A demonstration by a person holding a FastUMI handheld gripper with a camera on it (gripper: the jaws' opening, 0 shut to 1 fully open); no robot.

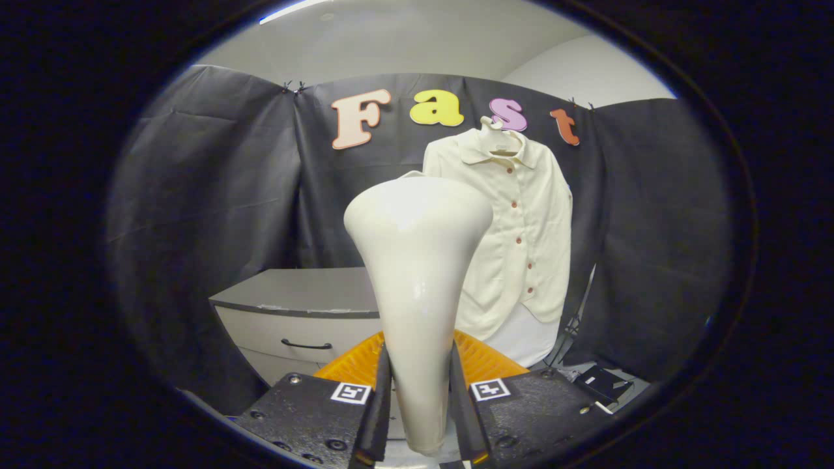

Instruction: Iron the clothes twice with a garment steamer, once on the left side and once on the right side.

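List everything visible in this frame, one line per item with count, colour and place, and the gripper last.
Garment steamer: one, cream white, upright between the fingers, its wide head toward the shirt.
Shirt: one, cream with small reddish buttons, hanging on a hanger against the black wall beyond the steamer.
Cabinet: one, grey, with a dark drawer handle, beyond the fingers, beside the shirt.
Orange ribbed object: one, orange, just ahead of the fingers, behind the steamer's handle; what it is cannot be told.
Small dark items: a few, black, low down below the shirt's hem.
Gripper: one, both fingers pressed on the steamer's handle.
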